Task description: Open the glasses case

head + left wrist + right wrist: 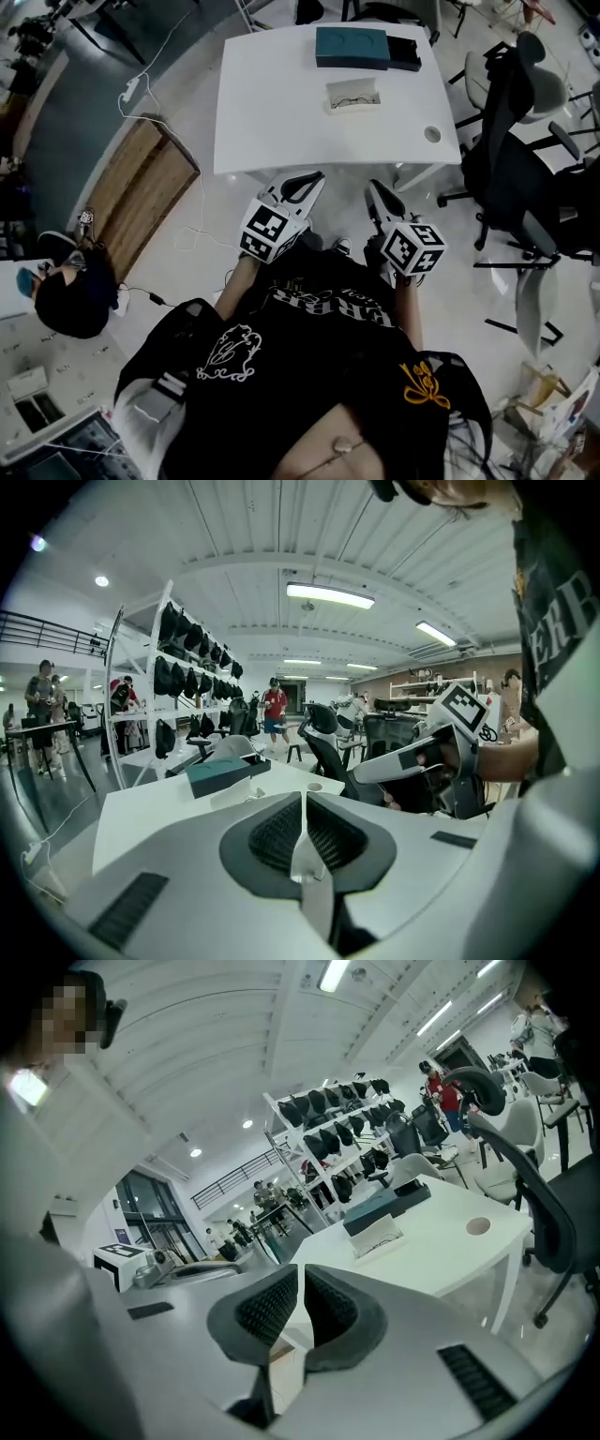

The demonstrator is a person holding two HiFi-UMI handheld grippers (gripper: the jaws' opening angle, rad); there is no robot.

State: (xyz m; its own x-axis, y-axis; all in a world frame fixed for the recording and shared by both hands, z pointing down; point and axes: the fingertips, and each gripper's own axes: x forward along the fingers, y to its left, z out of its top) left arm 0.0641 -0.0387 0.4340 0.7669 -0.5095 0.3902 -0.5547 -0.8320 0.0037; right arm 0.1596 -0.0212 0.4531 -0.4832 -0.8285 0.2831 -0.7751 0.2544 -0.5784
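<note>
Teal glasses case [352,47] flat on the far side of the white table [272,122], with a black part [405,53] against its right end. Just nearer on the table, a small white tray [353,96] with a pair of glasses in it. Toward the table's near right corner, a round hole [432,134]. Right of the table, a dark office chair [511,141]. Just off the table's near edge, both claws side by side, pointed toward the table, well apart from the case and touching nothing. Left gripper [309,183] a little left of the table's middle. In the left gripper view, left gripper [303,803] with pads pressed together and nothing between them; case [217,775] beyond the tips and to their left, on the table [159,808]. Right gripper [377,192] a little right of the table's middle. In the right gripper view, right gripper [300,1283] nearly together, only a narrow slit between the pads, nothing in it; case [375,1211] beyond and to the right on the table [441,1251], tray [377,1237] just in front of it.
</note>
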